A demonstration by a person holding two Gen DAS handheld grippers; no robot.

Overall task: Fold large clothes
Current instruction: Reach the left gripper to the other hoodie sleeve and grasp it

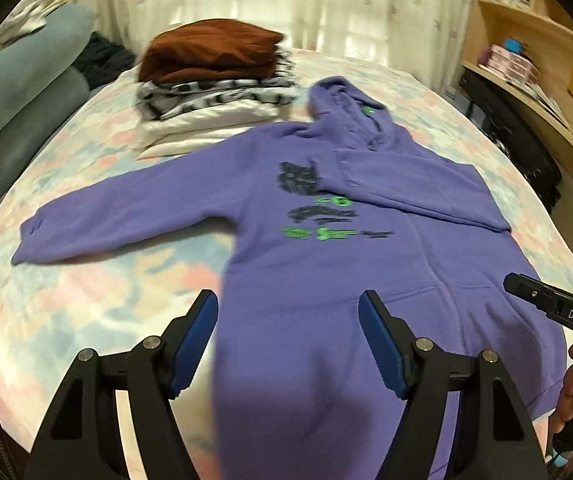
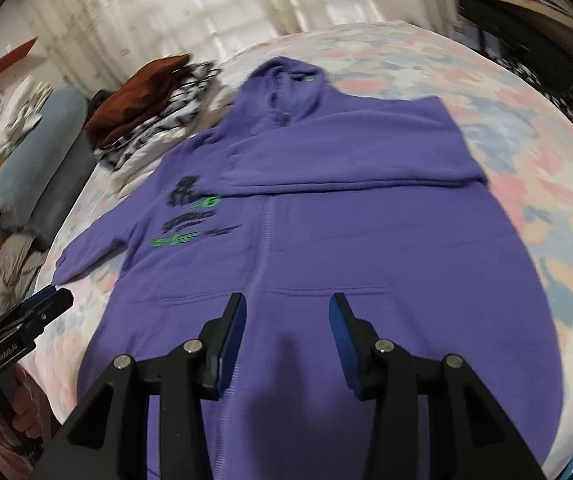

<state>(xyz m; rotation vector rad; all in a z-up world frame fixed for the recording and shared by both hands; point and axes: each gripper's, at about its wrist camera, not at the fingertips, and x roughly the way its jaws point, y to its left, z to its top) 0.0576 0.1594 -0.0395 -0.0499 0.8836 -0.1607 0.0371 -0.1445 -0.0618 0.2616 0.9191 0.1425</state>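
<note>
Hoodie [image 1: 326,264] lies front-up on the bed [image 1: 98,292], one sleeve [image 1: 418,184] already folded across its chest, the other [image 1: 126,212] spread out. Left gripper [image 1: 288,340] and right gripper [image 2: 286,340] hover above its hem, jaws parted and empty. Most folding remains.

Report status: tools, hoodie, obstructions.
Left tool and right tool open, empty. Purple hoodie flat on bed, one sleeve folded across chest. Folded stack clear.

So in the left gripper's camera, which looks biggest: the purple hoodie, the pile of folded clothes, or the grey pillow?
1. Purple hoodie
2. Pile of folded clothes and grey pillow: these look alike, and the pillow is cut off at the edge.
</note>
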